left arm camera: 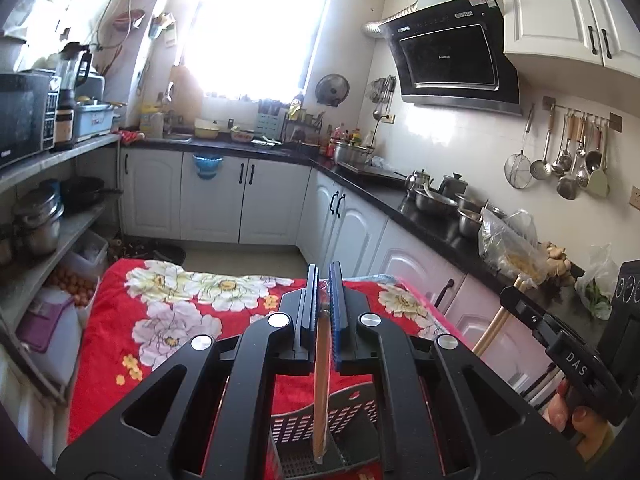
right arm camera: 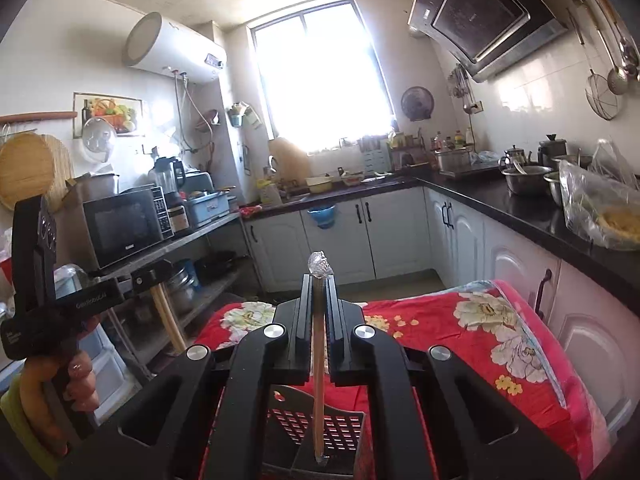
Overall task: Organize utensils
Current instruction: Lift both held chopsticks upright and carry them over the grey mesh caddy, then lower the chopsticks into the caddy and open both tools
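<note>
A: Jaws on the left gripper [left arm camera: 324, 280] are seen clamped on a thin wooden stick [left arm camera: 321, 380], prob. a chopstick in a clear wrapper. Stick is held betw. the black pad and the blue pad, lower end hanging down over a black slotted utensil holder [left arm camera: 340, 420].

B: Right gripper [right arm camera: 319, 284]?

A: Closed too, on a 2nd wooden stick [right arm camera: 319, 380]. Crumpled clear wrap is seen sticking out just past the fingertips; lower end is pointed down at the same slotted holder [right arm camera: 344, 428]. Whether either stick touches the holder can't be told.

B: What's the holder set on?

A: A red floral blanket [left arm camera: 168, 312] spread over a raised surface, holder at its near edge, right under both grippers.

B: Hands?

A: In the left wrist view a hand [left arm camera: 576, 412] is seen on the other gripper's handle at far right, wooden stick angled down from it. In the right wrist view fingers [right arm camera: 78, 384] are wrapped round the left handle at far left.

B: Further out?

A: White cabinets [left arm camera: 216, 200] and black countertop [left arm camera: 432, 228] w/ steel bowls; ladles hung on the wall rail [left arm camera: 576, 116]; microwave [right arm camera: 124, 226] on the shelf; bright window [right arm camera: 320, 80] at back.
</note>
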`<state>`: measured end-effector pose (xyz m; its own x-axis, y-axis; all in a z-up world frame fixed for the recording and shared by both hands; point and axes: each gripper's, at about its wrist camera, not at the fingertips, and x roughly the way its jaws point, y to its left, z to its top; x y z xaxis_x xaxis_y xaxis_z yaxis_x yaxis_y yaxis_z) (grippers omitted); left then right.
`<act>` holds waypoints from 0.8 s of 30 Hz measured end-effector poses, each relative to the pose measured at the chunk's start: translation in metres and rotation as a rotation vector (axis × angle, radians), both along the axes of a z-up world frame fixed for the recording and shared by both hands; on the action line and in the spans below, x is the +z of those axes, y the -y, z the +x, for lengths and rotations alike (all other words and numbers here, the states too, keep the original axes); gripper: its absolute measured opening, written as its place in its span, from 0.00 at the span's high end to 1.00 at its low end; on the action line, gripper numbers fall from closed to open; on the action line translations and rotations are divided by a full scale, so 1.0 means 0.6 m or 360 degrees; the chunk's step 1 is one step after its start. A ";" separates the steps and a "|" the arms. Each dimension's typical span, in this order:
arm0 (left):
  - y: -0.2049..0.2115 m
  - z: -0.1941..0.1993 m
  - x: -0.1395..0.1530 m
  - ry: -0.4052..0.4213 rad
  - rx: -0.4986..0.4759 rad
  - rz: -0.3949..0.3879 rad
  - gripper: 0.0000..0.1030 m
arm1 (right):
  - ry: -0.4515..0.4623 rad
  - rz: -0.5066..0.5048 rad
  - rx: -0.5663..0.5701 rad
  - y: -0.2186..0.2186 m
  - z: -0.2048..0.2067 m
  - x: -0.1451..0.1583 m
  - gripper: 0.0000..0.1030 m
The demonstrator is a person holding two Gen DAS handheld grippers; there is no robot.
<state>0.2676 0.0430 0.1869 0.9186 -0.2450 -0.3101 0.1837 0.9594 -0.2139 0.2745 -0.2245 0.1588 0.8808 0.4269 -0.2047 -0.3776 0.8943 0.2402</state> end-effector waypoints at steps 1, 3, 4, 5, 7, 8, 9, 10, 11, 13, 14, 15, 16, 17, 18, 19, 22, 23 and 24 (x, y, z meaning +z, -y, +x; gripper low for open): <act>0.001 0.000 -0.006 0.0003 0.0000 0.0003 0.97 | -0.0005 0.0002 0.0001 -0.001 0.001 -0.007 0.94; 0.000 -0.001 -0.021 0.0007 0.0002 0.0015 0.97 | -0.0014 -0.0003 -0.0007 -0.003 0.000 -0.022 0.94; 0.000 -0.001 -0.028 0.0003 -0.0002 0.0014 0.97 | -0.0019 -0.0007 -0.0011 -0.005 0.000 -0.029 0.94; 0.000 -0.002 -0.036 -0.0003 -0.0005 0.0010 0.97 | -0.0024 -0.0008 -0.0014 -0.007 0.000 -0.038 0.94; 0.001 -0.005 -0.049 -0.0001 -0.0004 0.0012 0.97 | -0.0027 -0.0013 -0.0017 -0.011 -0.002 -0.050 0.94; 0.001 -0.007 -0.055 0.0003 -0.0004 0.0010 0.97 | -0.0025 -0.0016 -0.0023 -0.013 -0.003 -0.056 0.94; 0.001 -0.010 -0.061 0.0009 -0.0001 0.0006 0.97 | -0.0022 -0.0014 -0.0027 -0.014 -0.004 -0.062 0.94; 0.001 -0.012 -0.065 0.0012 0.0002 0.0005 0.97 | -0.0020 -0.0007 -0.0027 -0.016 -0.006 -0.068 0.94; 0.000 -0.013 -0.071 0.0008 0.0004 0.0002 0.97 | -0.0019 -0.0001 -0.0030 -0.016 -0.007 -0.072 0.94; -0.001 -0.016 -0.081 0.0000 0.0002 -0.0002 0.97 | -0.0019 0.0011 -0.0027 -0.017 -0.009 -0.082 0.94; 0.000 -0.018 -0.085 -0.0001 0.0006 0.0000 0.97 | -0.0015 0.0014 -0.0025 -0.016 -0.010 -0.084 0.94; 0.001 -0.019 -0.088 0.0003 0.0011 0.0003 0.97 | -0.0007 0.0012 -0.0028 -0.017 -0.012 -0.088 0.94; 0.001 -0.021 -0.091 0.0007 0.0014 0.0005 0.97 | -0.0002 0.0011 -0.0030 -0.017 -0.013 -0.090 0.94; 0.000 -0.023 -0.096 0.0012 0.0018 0.0002 0.97 | 0.0006 0.0013 -0.0027 -0.018 -0.015 -0.093 0.94; 0.001 -0.024 -0.099 0.0012 0.0021 0.0000 0.97 | 0.0013 0.0018 -0.0025 -0.017 -0.015 -0.094 0.94; 0.000 -0.024 -0.103 0.0007 0.0023 -0.0002 0.97 | 0.0020 0.0021 -0.0027 -0.018 -0.017 -0.097 0.94; -0.004 -0.028 -0.115 0.0001 0.0035 -0.0003 0.97 | 0.0039 0.0027 -0.0033 -0.017 -0.021 -0.101 0.94; -0.005 -0.027 -0.117 -0.0006 0.0038 -0.0007 0.97 | 0.0040 0.0027 -0.0038 -0.016 -0.022 -0.103 0.94; -0.007 -0.027 -0.120 -0.0013 0.0043 -0.0012 0.97 | 0.0037 0.0027 -0.0040 -0.016 -0.022 -0.106 0.93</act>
<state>0.2514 0.0473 0.1147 0.9224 -0.2228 -0.3156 0.1563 0.9623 -0.2226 0.2611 -0.2149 0.0954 0.8957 0.4079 -0.1770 -0.3608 0.8994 0.2470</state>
